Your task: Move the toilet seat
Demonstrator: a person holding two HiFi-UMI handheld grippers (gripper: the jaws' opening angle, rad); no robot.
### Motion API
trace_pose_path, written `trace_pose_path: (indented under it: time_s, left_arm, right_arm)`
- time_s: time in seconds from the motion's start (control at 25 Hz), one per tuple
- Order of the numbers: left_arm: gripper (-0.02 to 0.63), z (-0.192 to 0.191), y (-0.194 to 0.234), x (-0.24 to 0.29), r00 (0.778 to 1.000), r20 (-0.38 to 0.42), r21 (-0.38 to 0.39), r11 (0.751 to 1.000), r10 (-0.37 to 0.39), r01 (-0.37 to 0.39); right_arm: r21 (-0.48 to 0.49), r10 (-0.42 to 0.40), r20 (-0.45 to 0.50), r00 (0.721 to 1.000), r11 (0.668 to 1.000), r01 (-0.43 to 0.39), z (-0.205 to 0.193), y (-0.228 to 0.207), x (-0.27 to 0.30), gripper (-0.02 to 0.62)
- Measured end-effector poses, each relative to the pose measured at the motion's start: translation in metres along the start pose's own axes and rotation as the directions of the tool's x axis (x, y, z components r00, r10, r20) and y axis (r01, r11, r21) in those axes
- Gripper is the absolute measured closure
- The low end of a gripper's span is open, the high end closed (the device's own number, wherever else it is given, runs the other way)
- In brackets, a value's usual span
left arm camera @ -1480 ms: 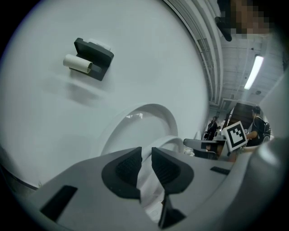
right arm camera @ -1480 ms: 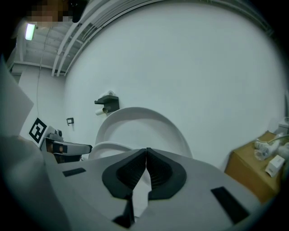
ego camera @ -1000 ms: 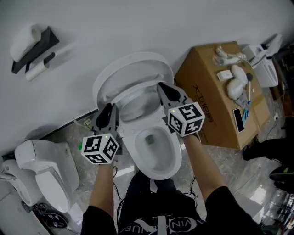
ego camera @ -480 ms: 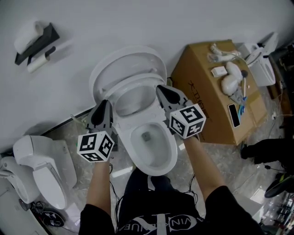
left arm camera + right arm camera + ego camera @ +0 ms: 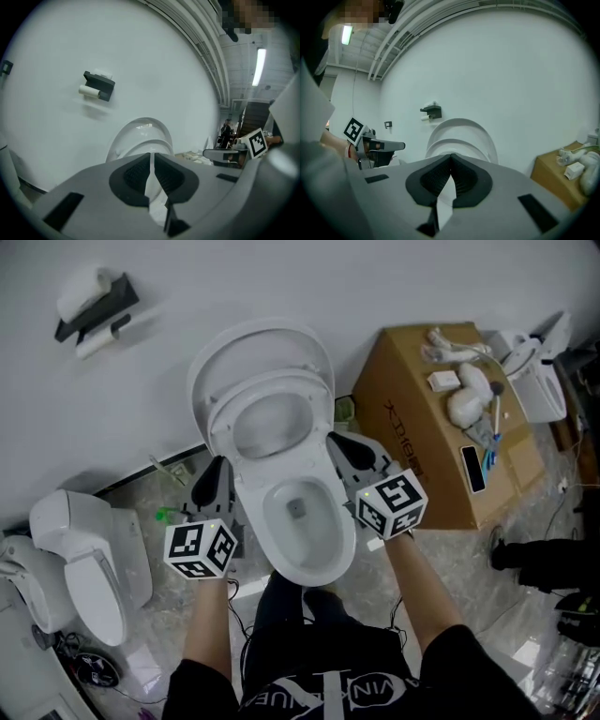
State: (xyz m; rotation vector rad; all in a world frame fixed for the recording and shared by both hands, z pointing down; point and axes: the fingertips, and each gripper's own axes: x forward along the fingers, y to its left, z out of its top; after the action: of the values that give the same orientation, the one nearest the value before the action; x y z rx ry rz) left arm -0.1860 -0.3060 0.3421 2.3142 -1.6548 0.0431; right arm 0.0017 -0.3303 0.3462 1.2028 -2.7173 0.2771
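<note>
White wall (image 5: 394,287) is filling the top of the head view, w/ grey stone floor (image 5: 141,512) running below it. Toilet bowl (image 5: 302,563) is sitting centre frame, and its lid (image 5: 262,338) is standing up against the wall. Toilet seat (image 5: 278,382) is also standing raised, tilted just in front of the lid, upper centre. I can't tell if it's touching the lid.

I'm holding the left gripper (image 5: 217,470) just left of the bowl, tips pointing toward the wall and clear of the seat. Its jaws are standing a thin slit apart, gripping nothing; only the toilet is showing beyond them.

Right gripper (image 5: 337,440) is hovering just right of the bowl, tips near the seat's lower right edge but apart from it. Its jaws are opening, tips all but meeting, w/ nothing betw. them.

Cardboard box (image 5: 412,456) is sitting at right w/ small white items on top. 2nd toilet (image 5: 84,559) is sitting lower left. Black paper holder (image 5: 94,307) w/ 1 roll is hanging upper left on the wall.
</note>
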Motion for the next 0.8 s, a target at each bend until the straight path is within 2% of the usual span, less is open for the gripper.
trace_pose_path:
  time_s: [0.4,0.64,0.8]
  left_arm:
    - [0.577,-0.009,-0.036,-0.065,0.999,0.010,0.045,0.998,0.040,-0.040]
    - [0.577,-0.009,-0.061,-0.095,0.999,0.023,0.100,0.994,0.041,-0.043]
    - [0.577,-0.009,-0.077,-0.114,0.999,0.029,0.107,0.994,0.028,-0.031]
  right_arm:
    - [-0.066,0.084,-0.001,0.996,0.994,-0.084,-0.005,0.044,-0.056,0.588]
    - [-0.077,0.103,0.017,0.995,0.992,-0.102,-0.003,0.061,-0.086,0.588]
    - [-0.076,0.106,0.022,0.994,0.992,-0.104,-0.002,0.070,-0.108,0.588]
